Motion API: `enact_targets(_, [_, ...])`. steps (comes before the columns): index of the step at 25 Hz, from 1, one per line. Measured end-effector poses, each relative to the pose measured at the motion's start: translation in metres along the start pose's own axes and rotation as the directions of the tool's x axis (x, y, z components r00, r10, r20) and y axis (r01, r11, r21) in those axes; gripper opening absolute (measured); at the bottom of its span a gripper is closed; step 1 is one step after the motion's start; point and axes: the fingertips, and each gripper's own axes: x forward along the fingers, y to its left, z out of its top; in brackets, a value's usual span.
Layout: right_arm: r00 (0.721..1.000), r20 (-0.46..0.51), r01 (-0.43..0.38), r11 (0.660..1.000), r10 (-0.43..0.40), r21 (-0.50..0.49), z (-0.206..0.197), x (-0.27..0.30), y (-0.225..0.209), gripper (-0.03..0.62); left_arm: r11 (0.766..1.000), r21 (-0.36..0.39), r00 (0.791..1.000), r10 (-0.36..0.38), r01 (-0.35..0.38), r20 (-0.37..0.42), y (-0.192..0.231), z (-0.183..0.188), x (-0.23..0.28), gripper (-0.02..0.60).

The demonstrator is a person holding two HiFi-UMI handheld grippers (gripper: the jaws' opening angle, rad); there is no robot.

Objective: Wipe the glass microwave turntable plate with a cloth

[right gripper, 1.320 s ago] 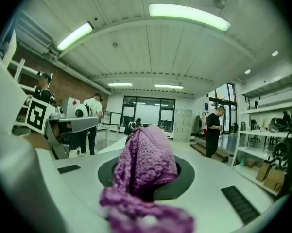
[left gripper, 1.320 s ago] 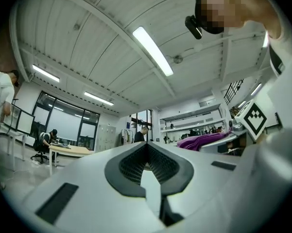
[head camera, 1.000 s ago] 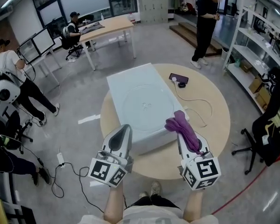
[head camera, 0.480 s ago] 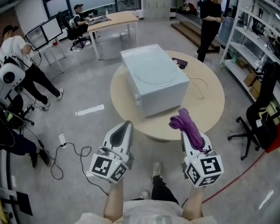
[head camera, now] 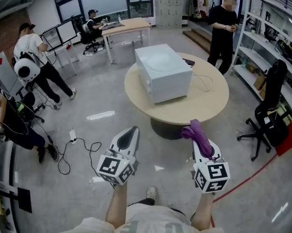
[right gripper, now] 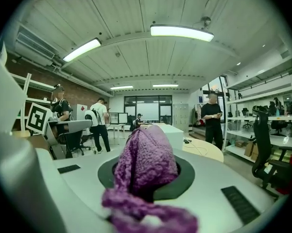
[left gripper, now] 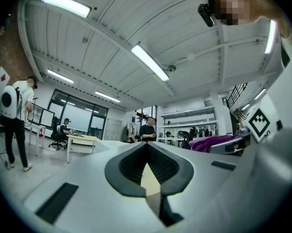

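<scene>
R gripper (head camera: 198, 141) jaws clamped on soft purple knitted cloth (right gripper: 148, 154); L gripper (head camera: 131, 131) jaws together, empty. Clear round glass plate (head camera: 161, 61) atop white box (head camera: 169, 85), round worktop (head camera: 206, 103) centre, well apart from both. Prob. stiff, slippery, fragile: steady at rim.

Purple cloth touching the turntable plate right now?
Apart. Head view: the purple cloth, clamped in the right claw, hangs over floor, well short of the round table where the turntable plate lies atop the white box.
</scene>
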Motion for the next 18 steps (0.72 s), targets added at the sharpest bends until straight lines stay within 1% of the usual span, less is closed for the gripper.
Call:
enact_targets(2, [1.0,-0.007,-0.007,1.0,0.007,0.014,-0.015,-0.035,0.003,0.052,0.999,-0.006,0.999,0.033,-0.033,-0.011,-0.017,-0.008,-0.031,0.002])
enact_targets(4, [0.999,-0.015,-0.031,0.999,0.031,0.034,-0.03,-0.073,0.011,0.052,0.998,0.005,0.997,0.061,-0.061,-0.036,-0.038,-0.016,-0.061,0.002])
enact_targets(7, [0.997,-0.045,-0.062,0.997,0.064,0.053,-0.051,-0.121,0.022,0.052,0.998,0.015,0.995,0.06,-0.059,-0.074,-0.08,-0.023,-0.095,0.002])
enact_targets(9, [0.994,-0.063,-0.082,0.995,0.085,0.058,-0.059,-0.145,0.035,0.052,0.999,0.01,0.995,0.053,-0.053,-0.085,-0.104,-0.023,-0.116,0.002])
enact_targets(12, [0.993,-0.04,-0.111,0.993,0.113,0.041,-0.052,-0.171,0.053,0.052,0.999,0.008,0.997,0.042,-0.041,-0.066,-0.126,-0.013,-0.135,0.002])
enact_targets(18, [0.994,-0.011,-0.113,0.993,0.112,-0.036,-0.035,-0.202,0.069,0.052,1.0,0.016,1.0,0.016,-0.016,-0.014,-0.152,0.006,-0.152,0.002])
